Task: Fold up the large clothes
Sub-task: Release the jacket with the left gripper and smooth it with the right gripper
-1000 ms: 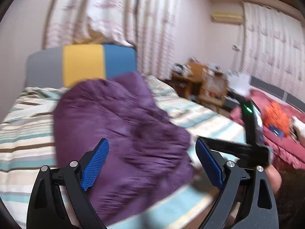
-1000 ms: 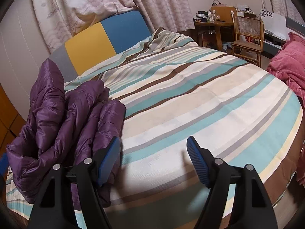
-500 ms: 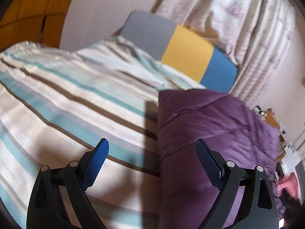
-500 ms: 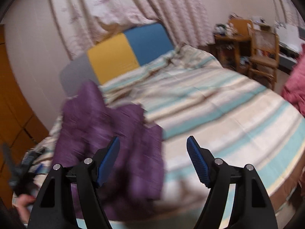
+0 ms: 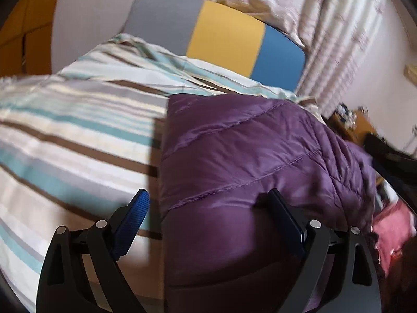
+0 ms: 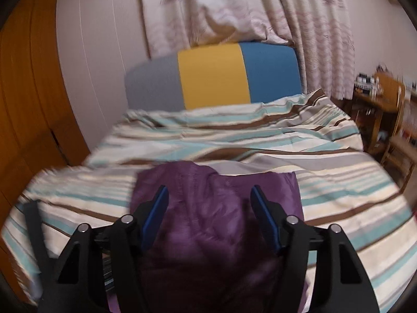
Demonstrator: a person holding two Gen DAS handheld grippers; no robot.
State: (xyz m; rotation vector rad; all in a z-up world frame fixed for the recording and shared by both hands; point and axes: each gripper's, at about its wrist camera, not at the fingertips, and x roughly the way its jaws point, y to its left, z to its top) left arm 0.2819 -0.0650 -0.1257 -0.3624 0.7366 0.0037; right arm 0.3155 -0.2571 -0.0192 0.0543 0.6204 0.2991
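A purple quilted jacket lies folded on the striped bed cover. In the left wrist view its straight left edge runs between the fingers. My left gripper is open just above the jacket's near left part, holding nothing. In the right wrist view the jacket lies under and ahead of my right gripper, which is open and empty above it. The jacket's near end is hidden below both grippers.
The bed has a grey, yellow and blue headboard with curtains behind. A wooden wardrobe stands left of the bed. A wooden desk and chair stand to the right. A pink cloth lies at the right.
Both grippers have swung over the jacket. The jacket, crumpled a second ago, now lies flatter and squarer on the bed. Both grippers stayed open.
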